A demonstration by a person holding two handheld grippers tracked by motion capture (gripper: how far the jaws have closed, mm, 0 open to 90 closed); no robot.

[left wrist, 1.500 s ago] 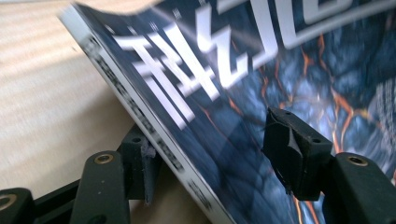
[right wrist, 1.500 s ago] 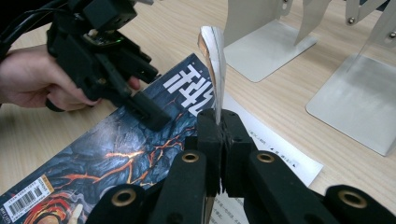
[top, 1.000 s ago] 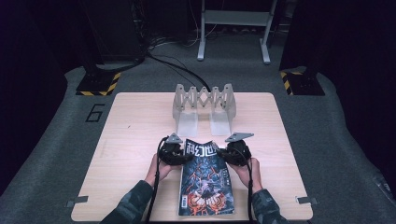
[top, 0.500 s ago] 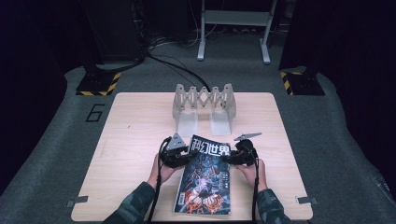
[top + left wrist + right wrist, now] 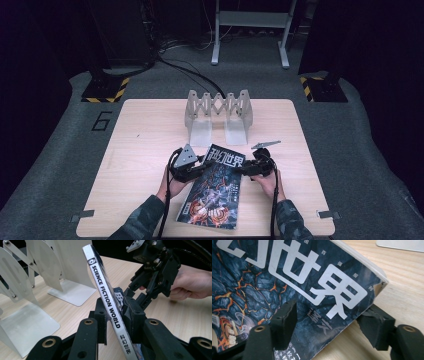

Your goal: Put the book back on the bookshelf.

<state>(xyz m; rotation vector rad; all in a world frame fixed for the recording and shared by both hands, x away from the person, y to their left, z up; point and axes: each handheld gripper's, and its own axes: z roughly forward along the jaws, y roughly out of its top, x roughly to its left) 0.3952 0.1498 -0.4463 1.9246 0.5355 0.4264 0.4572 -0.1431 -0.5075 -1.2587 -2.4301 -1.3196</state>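
My left gripper [image 5: 113,322] pinches the magazine [image 5: 214,187] spine at 9 o'clock; right gripper [image 5: 329,327] fingers have just been opening, spread around its corner.

Magazine [image 5: 107,300] btwn left gripper's [image 5: 117,322] jaws: glossy paper cover, smooth white spine w/ sheen; cover corner at right gripper's [image 5: 332,325] jaws looks worn, creased. Jaw pads: matt black, foam-like, slightly rough; arms behind them smooth black plastic w/ brass-coloured rivets. Table [image 5: 140,150] under jaws: pale wood grain, matt. Bookend rack [image 5: 37,277] left of left jaws: off-white painted sheet metal, smooth, satin finish, small metal rivets.
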